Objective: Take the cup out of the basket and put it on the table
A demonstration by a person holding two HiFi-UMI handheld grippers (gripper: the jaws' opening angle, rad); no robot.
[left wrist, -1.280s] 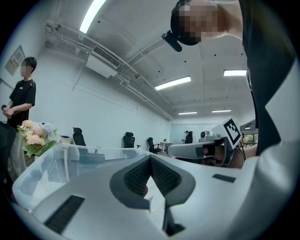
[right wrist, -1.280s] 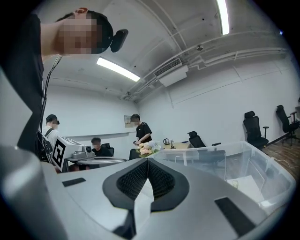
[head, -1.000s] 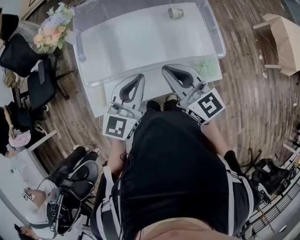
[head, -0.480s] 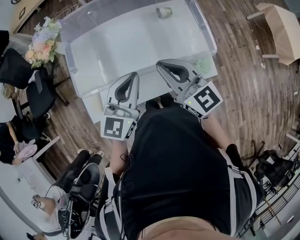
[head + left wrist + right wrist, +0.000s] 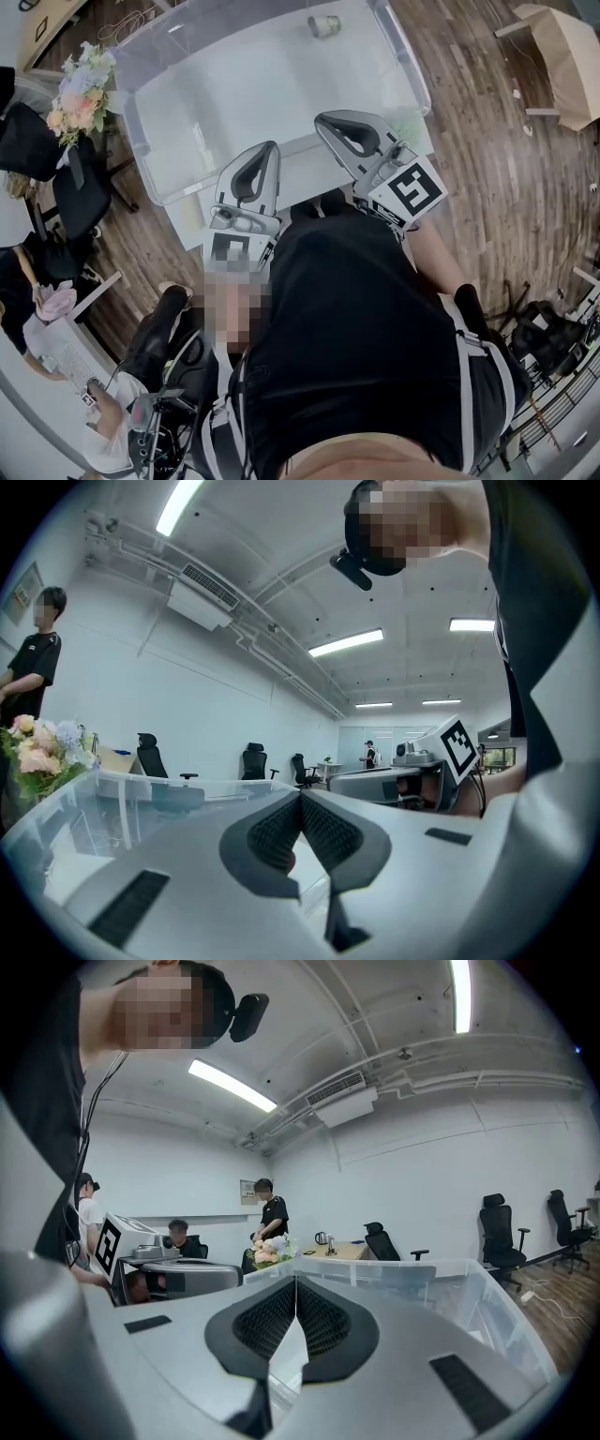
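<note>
A small pale cup (image 5: 324, 25) lies in the far right corner of a large clear plastic basket (image 5: 132, 120) on the white table (image 5: 305, 181). Both grippers are held close to the person's body, over the table's near strip, pointing at the basket's near wall. The left gripper (image 5: 272, 148) is shut with nothing in it, its ribbed pads meeting in the left gripper view (image 5: 301, 801). The right gripper (image 5: 324, 119) is also shut and empty, its pads closed together in the right gripper view (image 5: 295, 1283). The cup is far from both.
A bouquet of flowers (image 5: 79, 79) stands left of the basket, with black office chairs (image 5: 42, 131) beside it. A cardboard box (image 5: 562, 61) sits on the wood floor at right. People sit and stand at the left (image 5: 112, 422).
The head view has shifted, so basket and cup sit further up and left. Both grippers stay shut near the basket's near wall; the right one has edged slightly forward.
</note>
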